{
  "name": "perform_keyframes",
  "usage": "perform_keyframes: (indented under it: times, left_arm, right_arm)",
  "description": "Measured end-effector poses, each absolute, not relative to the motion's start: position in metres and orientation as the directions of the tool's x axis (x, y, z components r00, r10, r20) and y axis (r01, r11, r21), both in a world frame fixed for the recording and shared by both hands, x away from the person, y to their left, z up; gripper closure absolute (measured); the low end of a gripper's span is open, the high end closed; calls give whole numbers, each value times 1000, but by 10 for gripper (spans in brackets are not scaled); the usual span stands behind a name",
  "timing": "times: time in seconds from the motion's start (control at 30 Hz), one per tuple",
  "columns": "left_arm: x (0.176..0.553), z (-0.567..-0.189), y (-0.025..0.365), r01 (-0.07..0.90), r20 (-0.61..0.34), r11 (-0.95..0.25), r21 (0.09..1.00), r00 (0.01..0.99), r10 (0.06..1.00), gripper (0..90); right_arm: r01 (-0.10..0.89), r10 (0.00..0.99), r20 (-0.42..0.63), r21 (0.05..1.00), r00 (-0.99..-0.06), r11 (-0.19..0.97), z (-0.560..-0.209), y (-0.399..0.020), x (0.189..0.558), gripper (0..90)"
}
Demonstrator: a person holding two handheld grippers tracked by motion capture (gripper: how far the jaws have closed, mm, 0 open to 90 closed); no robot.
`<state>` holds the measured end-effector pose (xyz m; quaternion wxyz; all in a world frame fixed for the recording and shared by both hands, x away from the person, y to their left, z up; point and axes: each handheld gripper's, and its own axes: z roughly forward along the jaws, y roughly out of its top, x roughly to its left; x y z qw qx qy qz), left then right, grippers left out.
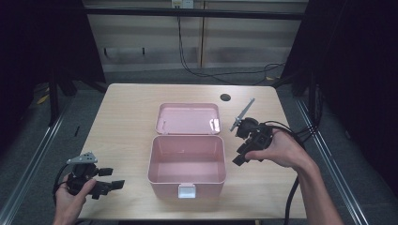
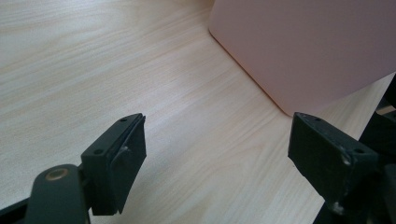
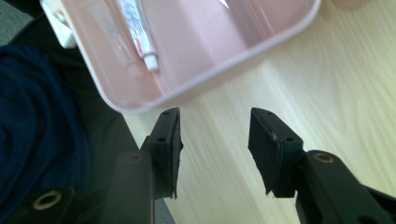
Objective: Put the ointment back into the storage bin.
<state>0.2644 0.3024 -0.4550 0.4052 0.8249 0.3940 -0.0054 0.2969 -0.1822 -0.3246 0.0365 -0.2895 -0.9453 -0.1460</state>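
Pale wood-grain table (image 1: 126,112) stands in a dim room, with dark curtains at both sides, a light panelled wall behind and black cables (image 1: 187,65) hanging down that wall to the floor. Near the table's far edge is a small round dark hole (image 1: 225,97). At the middle sits a pink box (image 1: 187,165) with its lid (image 1: 188,118) thrown back flat on the table behind it and a white latch (image 1: 187,191) on its near wall. The left gripper (image 1: 112,178) rests low at the near left corner, held in the left hand (image 1: 70,197); its jaws stand wide apart with nothing between them, bare table ahead and the box's pink side wall up to the right of the jaws, apart from them. The right gripper (image 1: 240,154), held in the right hand (image 1: 277,150), sits just beside the box's right wall, its jaws part open and empty, pointing back toward the person's dark blue clothing (image 3: 37,121). Ahead of those jaws the box's rounded corner lies close, and inside it lies a white tube (image 3: 137,32) with a small cap; its printing is too blurred to read.
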Motion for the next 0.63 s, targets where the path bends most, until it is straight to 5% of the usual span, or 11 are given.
perform_keyframes:
  times: [0.63]
  left_arm:
    - [265, -455, 303, 655, -328, -357, 666, 687, 648, 191]
  right_arm:
    - [716, 708, 141, 269, -691, 645, -396, -220, 281, 534]
